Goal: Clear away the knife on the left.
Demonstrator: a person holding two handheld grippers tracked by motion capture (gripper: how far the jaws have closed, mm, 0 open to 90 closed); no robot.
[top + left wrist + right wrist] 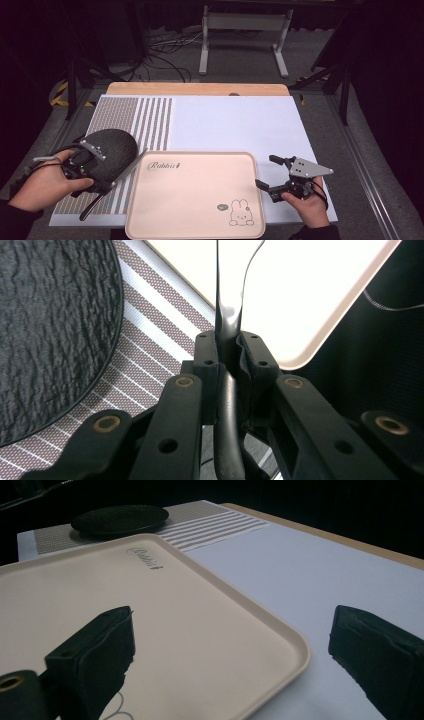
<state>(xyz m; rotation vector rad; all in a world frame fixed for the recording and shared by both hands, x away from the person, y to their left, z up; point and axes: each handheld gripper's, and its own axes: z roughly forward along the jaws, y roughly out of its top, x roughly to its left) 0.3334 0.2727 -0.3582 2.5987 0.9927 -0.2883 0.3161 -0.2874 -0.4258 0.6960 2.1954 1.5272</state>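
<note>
My left gripper (111, 183) is shut on a knife (131, 165) with a black handle and a shiny metal blade. In the left gripper view the blade (229, 305) rises from between the jaws, and its tip reaches over the corner of the cream tray (310, 290). The handle (229, 440) runs back under the gripper. A black textured plate (115, 147) lies just beyond the left hand on the striped placemat (150, 125). My right gripper (266, 171) stands open at the right edge of the tray (195, 200), jaws wide apart with nothing between them (232, 622).
The cream tray (100, 590) carries a rabbit drawing and lettering and sits at the table's near edge. A white cover (235, 125) spreads over the wooden table (200, 89). The black plate (120, 519) lies far left. Cables and a white stand are on the floor beyond.
</note>
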